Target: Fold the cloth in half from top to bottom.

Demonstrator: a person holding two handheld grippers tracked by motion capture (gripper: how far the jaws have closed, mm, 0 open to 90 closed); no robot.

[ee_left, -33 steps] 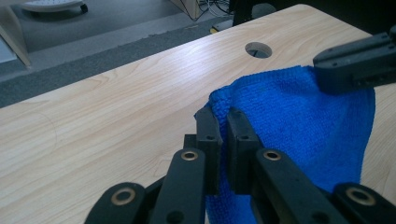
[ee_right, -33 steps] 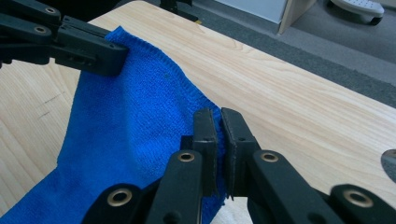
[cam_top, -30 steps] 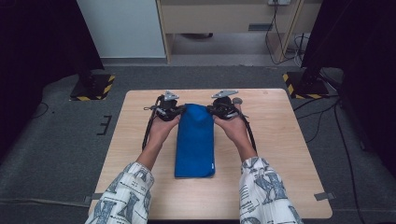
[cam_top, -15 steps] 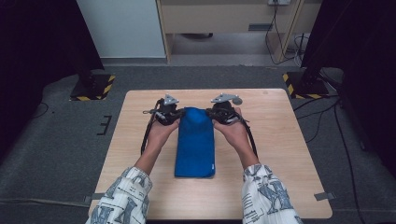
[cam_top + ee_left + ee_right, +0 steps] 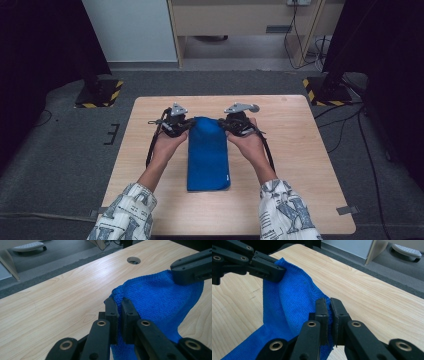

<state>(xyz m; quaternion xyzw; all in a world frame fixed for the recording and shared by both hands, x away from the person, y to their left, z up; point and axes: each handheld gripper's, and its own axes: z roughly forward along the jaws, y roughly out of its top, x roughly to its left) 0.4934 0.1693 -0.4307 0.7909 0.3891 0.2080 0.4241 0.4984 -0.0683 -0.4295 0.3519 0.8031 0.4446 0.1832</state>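
The blue knitted cloth (image 5: 208,155), folded into a long narrow strip, lies on the light wooden worktop (image 5: 300,150) between the person's two forearms, its length running from the near side toward the far side. Its near end rests flat on the wood, with a small white tag at the near right corner. Its far end is gathered and raised off the surface, pinched at both far corners.

The left hand-held gripper (image 5: 181,123) sits at the far left corner of the cloth. In the left gripper view its two black jaws stand close together with the blue edge (image 5: 120,293) caught between the pads, so the left hand-held gripper (image 5: 117,303) is clamped on the cloth. The other tool's dark jaw reaches into that view from the upper right and presses on the opposite corner.

The right hand-held gripper (image 5: 231,123) holds the far right corner. In the right gripper view its jaws are likewise drawn together on a fold of the cloth (image 5: 294,302), and the right hand-held gripper (image 5: 327,305) grips it firmly. Between the two corners the fabric sags in a shallow hollow.

Both sleeves (image 5: 125,212), white with a dark print, enter from the near edge. A round cable hole (image 5: 133,260) sits in the worktop beyond the cloth.
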